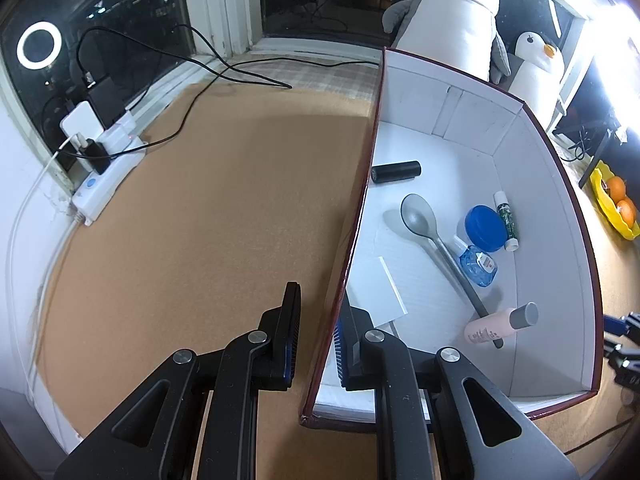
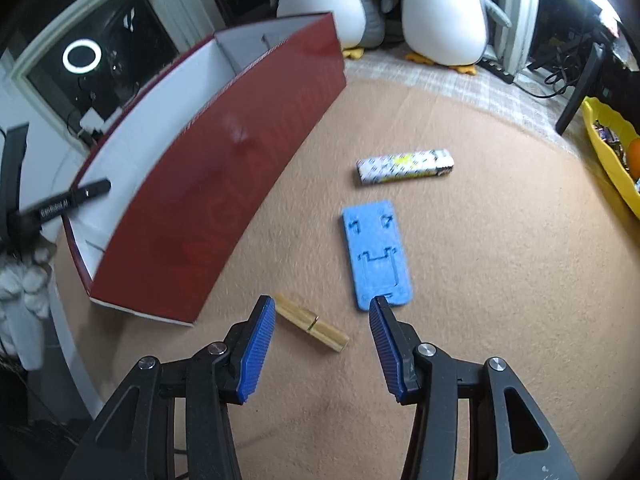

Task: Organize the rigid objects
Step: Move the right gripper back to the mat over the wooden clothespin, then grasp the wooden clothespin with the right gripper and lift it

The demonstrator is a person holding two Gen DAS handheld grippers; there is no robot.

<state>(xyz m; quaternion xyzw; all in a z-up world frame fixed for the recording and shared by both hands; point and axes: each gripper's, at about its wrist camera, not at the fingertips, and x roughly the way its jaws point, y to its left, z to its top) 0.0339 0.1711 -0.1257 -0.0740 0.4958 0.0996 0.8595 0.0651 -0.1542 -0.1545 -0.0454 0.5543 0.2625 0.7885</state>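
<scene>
A dark red box with a white inside (image 1: 448, 112) stands on the tan mat. My left gripper (image 1: 320, 320) is open and straddles its left wall, one finger inside and one outside. In the box lie a grey spoon (image 1: 420, 216), a blue lid (image 1: 485, 227), a small blue bottle (image 1: 478, 266), a pink bottle (image 1: 500, 325), a green tube (image 1: 506, 220) and a black cylinder (image 1: 396, 171). In the right wrist view the box (image 2: 224, 168) is at left. My right gripper (image 2: 322, 312) is open and empty above a wooden clothespin (image 2: 312, 322), beside a blue plastic plate (image 2: 376, 252) and a patterned lighter (image 2: 406, 166).
A power strip with chargers and cables (image 1: 104, 160) lies at the mat's left edge. Plush penguins (image 1: 460, 12) stand behind the box. A yellow fruit bowl (image 2: 612, 156) sits at the right. A window with a ring-light reflection (image 1: 39, 45) is at far left.
</scene>
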